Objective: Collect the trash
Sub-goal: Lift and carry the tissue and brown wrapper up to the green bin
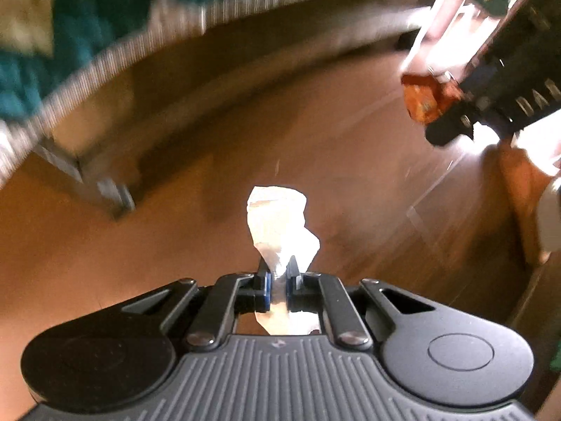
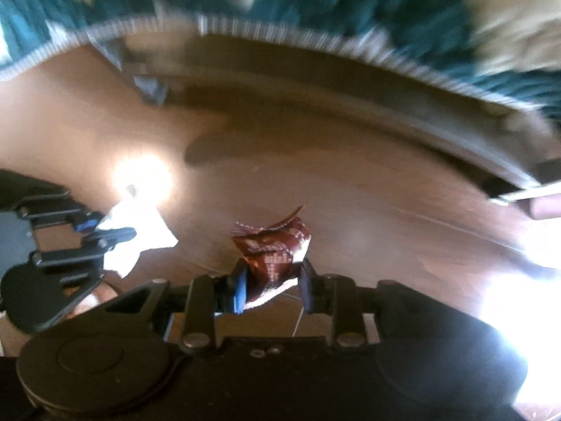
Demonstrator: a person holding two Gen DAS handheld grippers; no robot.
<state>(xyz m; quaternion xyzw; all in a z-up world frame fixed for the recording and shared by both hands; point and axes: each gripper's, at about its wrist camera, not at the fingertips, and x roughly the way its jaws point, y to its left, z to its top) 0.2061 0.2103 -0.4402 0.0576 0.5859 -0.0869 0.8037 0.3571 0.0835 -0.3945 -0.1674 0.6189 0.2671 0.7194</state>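
the left gripper (image 1: 277, 280) is clenched tight on a crumpled white paper (image 1: 280, 224). the right gripper (image 2: 271, 286) is clamped on a crinkled dark red wrapper (image 2: 273, 249). both bits of trash are up in the air, off the brown wood floor (image 1: 175, 210), pinched at their near ends with the rest poking out past the fingers.

the step in hand looks like carrying the two bits away to a bin — no bin shows in either view, so i cannot tell where it is. to do it well, both grips should stay squeezed the whole way, because paper and foil are light and slippy and can slide out. the two grippers are near each other, so they should keep a little apart and not bump.

the white paper is longer than it is wide. its long way runs straight out from the left gripper, and its far tip points down at the floor. the red wrapper is shorter and bunched up. it also sticks out along the fingers, with a thin zigzag edge curling up and to the right at its far end.

a teal and cream rug (image 2: 385, 7) with a fringe lies at the far side — it is very blurry.
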